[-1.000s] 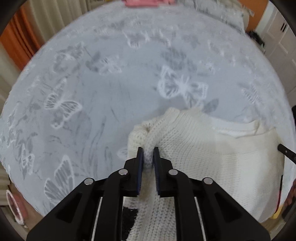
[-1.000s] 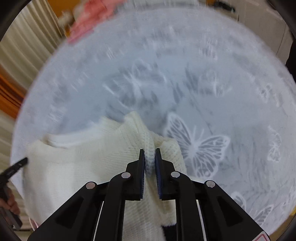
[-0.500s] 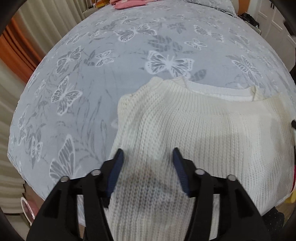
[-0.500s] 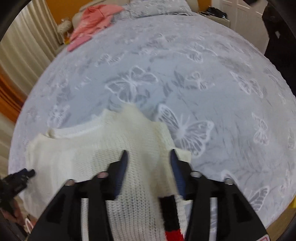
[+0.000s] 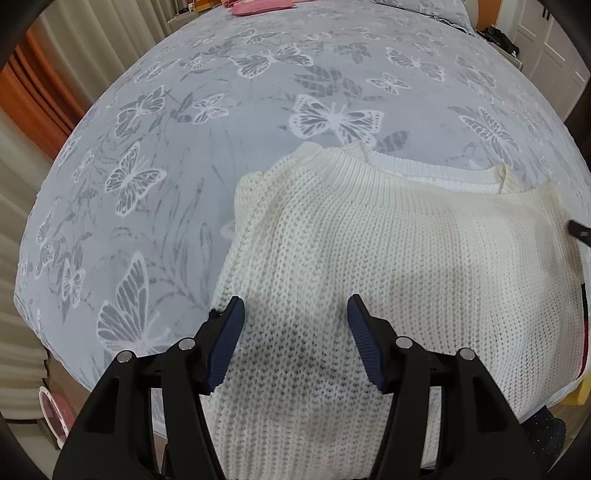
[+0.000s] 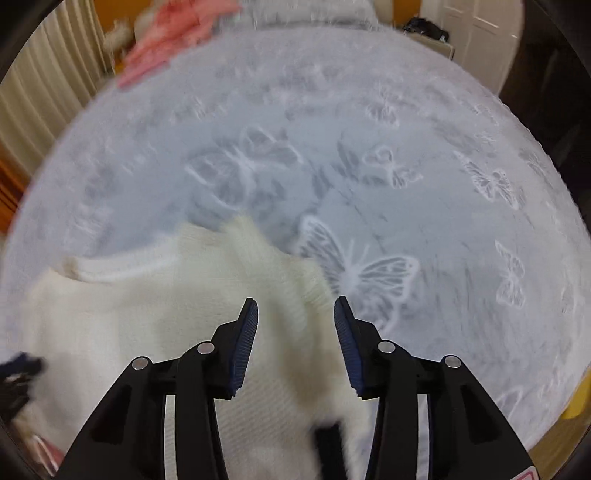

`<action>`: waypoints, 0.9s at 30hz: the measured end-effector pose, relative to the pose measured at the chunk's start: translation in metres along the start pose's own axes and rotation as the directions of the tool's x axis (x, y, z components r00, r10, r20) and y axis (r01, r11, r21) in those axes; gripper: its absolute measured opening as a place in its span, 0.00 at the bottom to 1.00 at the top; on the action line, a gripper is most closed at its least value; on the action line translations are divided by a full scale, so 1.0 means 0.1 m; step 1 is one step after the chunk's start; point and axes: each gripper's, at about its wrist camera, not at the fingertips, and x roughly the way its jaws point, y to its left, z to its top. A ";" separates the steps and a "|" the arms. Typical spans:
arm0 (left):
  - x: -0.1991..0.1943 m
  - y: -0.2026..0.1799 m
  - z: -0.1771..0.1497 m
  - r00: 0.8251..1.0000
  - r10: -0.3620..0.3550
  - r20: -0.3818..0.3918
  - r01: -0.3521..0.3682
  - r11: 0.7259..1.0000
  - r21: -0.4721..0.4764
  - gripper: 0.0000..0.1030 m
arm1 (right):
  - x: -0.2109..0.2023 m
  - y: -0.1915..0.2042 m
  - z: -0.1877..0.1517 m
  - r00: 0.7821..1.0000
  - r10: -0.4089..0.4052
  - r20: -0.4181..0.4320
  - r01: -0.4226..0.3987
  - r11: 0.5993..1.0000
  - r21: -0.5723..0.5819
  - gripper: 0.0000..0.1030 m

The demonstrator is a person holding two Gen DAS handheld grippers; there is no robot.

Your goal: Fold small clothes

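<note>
A cream knitted sweater (image 5: pixel 388 251) lies on the butterfly-print bedspread (image 5: pixel 221 110), neckline at the far side, near edge hanging off the bed. My left gripper (image 5: pixel 295 314) is open and empty, just above the sweater's left part. In the right wrist view the sweater (image 6: pixel 147 314) fills the lower left, blurred. My right gripper (image 6: pixel 295 314) is open and empty, above the sweater's right shoulder. The right gripper's tip (image 5: pixel 580 234) shows at the right edge of the left wrist view.
Pink clothes (image 6: pixel 166 44) lie at the far end of the bed, also in the left wrist view (image 5: pixel 258 5). Curtains (image 5: pixel 55 74) hang to the left. White cupboard doors (image 5: pixel 554 48) stand at the far right.
Both grippers opened and let go of the sweater's shoulders, then drew back and up. The sweater now lies flat on the bed.
</note>
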 end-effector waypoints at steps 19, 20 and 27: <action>-0.25 0.07 -0.38 1.000 0.004 -0.003 -0.004 1.000 -0.012 0.56 | -0.42 -0.49 -1.02 0.992 0.085 -0.093 -0.070 0.986 0.152 0.54; -0.26 0.09 -0.40 1.000 0.003 -0.006 -0.003 1.000 -0.016 0.61 | -0.42 -0.51 -1.05 0.990 0.101 -0.098 -0.084 0.983 0.164 0.55; -0.14 0.42 -0.72 0.994 -0.059 -0.090 0.046 0.989 -0.141 0.84 | -0.30 -0.53 -1.27 0.980 0.118 -0.161 -0.090 0.981 0.170 0.67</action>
